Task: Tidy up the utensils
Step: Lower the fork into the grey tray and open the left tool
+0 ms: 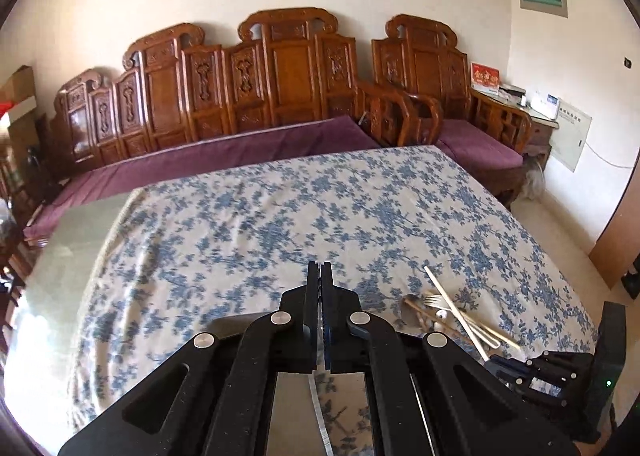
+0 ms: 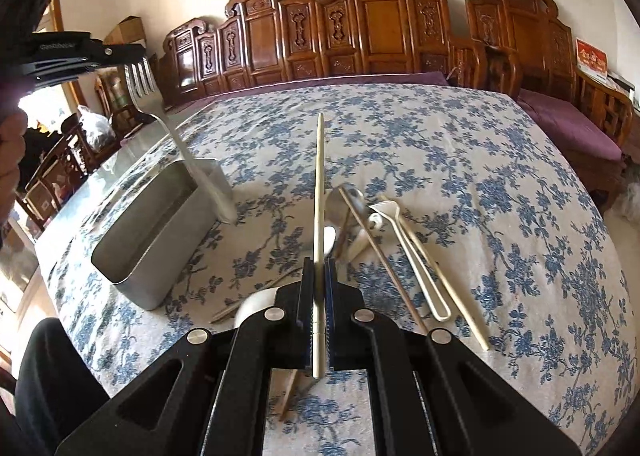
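looking along the left gripper [image 1: 319, 276], its jaws are sitting clenched on a thin metal handle, utensil pile [image 1: 448, 316] lying right; looking along the right gripper [image 2: 319, 280], it is grasping a pale chopstick [image 2: 319, 183]; only here is the fork [image 2: 140, 75] showing, hanging over the metal holder [image 2: 160, 240]; lowering it straight, tip inside, seems wisest.

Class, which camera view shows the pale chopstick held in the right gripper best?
The right wrist view. There the chopstick runs up the middle of the picture, clamped in the right gripper, with its far end clear against the tablecloth. The left wrist view shows it small, near the lower right edge, slanting over the loose utensils.
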A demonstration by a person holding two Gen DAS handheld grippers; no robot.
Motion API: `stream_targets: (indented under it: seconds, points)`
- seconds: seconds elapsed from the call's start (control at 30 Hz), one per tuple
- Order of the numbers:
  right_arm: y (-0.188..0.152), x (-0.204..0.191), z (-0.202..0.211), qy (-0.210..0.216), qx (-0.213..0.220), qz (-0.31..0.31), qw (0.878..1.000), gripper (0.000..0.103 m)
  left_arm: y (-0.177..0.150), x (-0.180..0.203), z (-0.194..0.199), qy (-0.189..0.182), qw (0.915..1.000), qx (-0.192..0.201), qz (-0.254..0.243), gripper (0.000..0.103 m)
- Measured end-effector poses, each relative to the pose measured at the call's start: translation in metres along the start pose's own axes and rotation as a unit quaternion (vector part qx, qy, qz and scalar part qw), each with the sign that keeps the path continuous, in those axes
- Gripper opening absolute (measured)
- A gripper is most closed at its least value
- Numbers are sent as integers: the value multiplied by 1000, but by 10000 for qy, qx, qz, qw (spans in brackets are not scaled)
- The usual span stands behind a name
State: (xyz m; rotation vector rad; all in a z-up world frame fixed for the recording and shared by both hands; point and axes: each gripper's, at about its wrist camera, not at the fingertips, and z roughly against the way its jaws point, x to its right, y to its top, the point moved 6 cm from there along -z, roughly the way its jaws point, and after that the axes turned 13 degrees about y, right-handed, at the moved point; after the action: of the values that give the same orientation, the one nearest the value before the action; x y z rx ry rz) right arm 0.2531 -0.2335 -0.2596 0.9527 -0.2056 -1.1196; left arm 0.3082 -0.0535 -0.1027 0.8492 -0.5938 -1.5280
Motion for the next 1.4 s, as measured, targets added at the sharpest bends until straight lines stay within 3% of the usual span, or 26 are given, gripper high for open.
stream_targets:
  seconds: [0.3,0.5,0.7,1.07,1.4]
  points:
    - [-2,-20,-6,57,-65,216,9997,6,-17,-47,20,337,9994,-58,-101,0]
    - [-3,-21,-6,68,-74,228,9997,6,-38,-66,10,589,9969,-342,-403,0]
    - [-3,-24,-6,97,-70,249,9996,6,-51,-65,-20,645,9932,-687,-689,0]
    - [0,-20,-8,97,-95,184,9997,6,-37,-51,-95,616,9912,-924,-715,0]
    - [-2,-21,-18,144,-209,148,9996,6,-80,-45,-157,393,9886,-1415,-337,1]
